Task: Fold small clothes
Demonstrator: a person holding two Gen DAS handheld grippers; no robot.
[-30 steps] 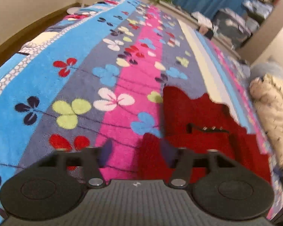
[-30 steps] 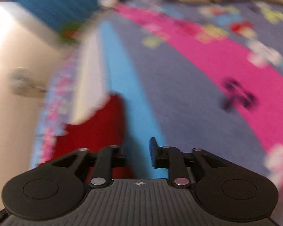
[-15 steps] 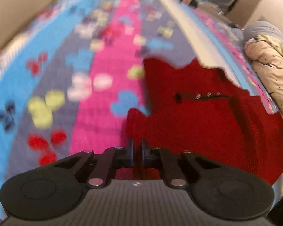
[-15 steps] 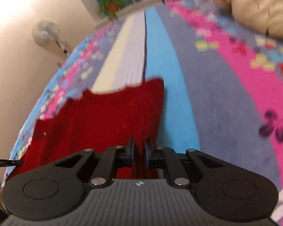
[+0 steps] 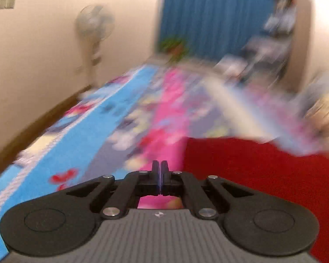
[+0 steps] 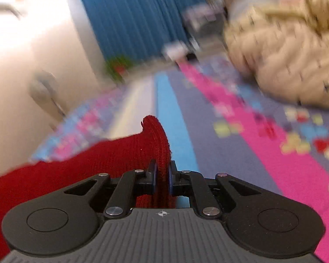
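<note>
striped, flower-patterned bedding (image 6: pixel 219 164) carries a red knit garment (image 6: pixel 76 171), spread mostly flat with a blue curtain (image 6: pixel 131 22) and a fan (image 5: pixel 94 26) blurred behind. the right hand-held gripper (image 6: pixel 162 175) pinches a raised edge of the knit, while the left hand-held gripper (image 5: pixel 160 175) is pressed together just beside the garment's edge, seemingly on nothing. folding looks barely begun: no completed fold shows.
</note>
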